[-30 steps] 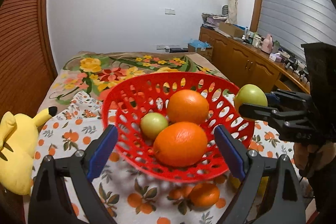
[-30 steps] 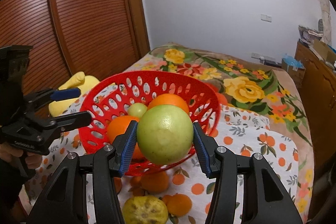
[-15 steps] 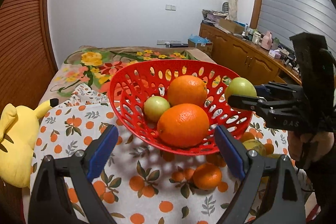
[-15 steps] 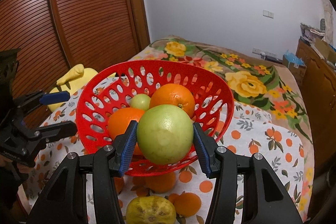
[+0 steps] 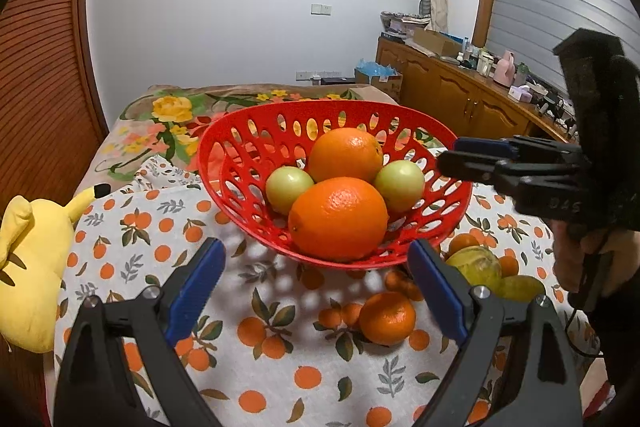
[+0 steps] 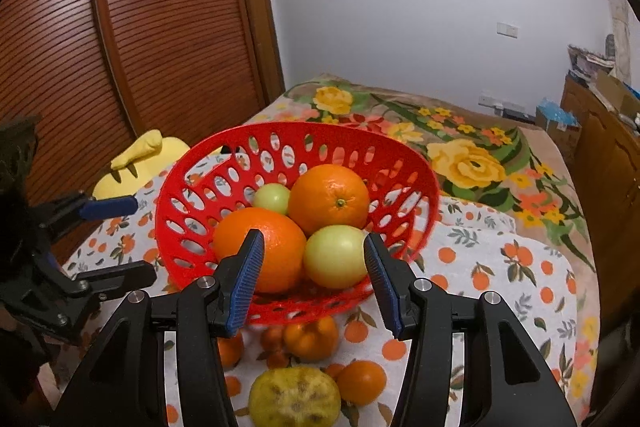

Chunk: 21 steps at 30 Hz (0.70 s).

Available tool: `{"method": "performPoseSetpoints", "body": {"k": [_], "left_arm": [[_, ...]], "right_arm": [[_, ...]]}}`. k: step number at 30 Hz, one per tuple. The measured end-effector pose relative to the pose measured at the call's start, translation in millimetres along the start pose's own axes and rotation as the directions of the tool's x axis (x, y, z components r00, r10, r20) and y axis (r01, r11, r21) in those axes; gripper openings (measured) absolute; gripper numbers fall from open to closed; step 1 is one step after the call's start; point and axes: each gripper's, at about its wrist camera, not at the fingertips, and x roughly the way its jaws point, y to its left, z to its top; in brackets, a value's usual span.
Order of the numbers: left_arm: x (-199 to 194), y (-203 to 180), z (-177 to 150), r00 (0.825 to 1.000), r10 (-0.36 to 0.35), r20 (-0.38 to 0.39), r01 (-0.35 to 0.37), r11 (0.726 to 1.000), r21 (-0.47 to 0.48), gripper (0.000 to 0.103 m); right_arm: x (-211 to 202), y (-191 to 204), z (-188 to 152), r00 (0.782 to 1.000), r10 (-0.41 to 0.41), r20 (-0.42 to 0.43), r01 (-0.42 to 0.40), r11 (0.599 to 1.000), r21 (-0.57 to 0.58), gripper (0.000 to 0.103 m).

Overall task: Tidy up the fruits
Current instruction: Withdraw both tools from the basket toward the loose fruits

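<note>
One red perforated plastic basket (image 5: pixel 240 163) holds two large oranges (image 5: pixel 338 219) and two pale green round fruits (image 5: pixel 289 189). On the orange-print cloth (image 5: pixel 280 355) lie several small tangerines (image 5: pixel 386 318) and one bumpy yellow-green fruit (image 6: pixel 294 397).

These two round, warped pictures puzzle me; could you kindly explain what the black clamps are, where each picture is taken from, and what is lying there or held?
There is no robot here. A person holds a two-finger clamp in each hand, and each clamp carries a wide-angle camera that looks along its fingers. One picture looks past the left gripper, the other past the right gripper. Both are open and hold nothing. On the orange-print cloth stands a red basket with two oranges and two green fruits. A small orange and a knobbly yellow fruit lie in front of it. A yellow plush toy lies to one side.
</note>
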Motion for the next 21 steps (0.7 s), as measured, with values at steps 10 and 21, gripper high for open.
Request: {"method": "performPoseSetpoints", "body": {"k": [10, 21], "left_arm": [[-13, -21, -14, 1.0, -0.022, 0.003, 0.022, 1.0, 0.016, 0.093], [-24, -41, -36, 0.999, -0.048, -0.017, 0.048, 0.999, 0.017, 0.093]], "right_arm": [[-59, -1, -35, 0.998, -0.034, 0.045, 0.031, 0.998, 0.048, 0.053], [-90, -4, -85, 0.996, -0.084, 0.018, 0.082, 0.991, 0.109, 0.071]]}}
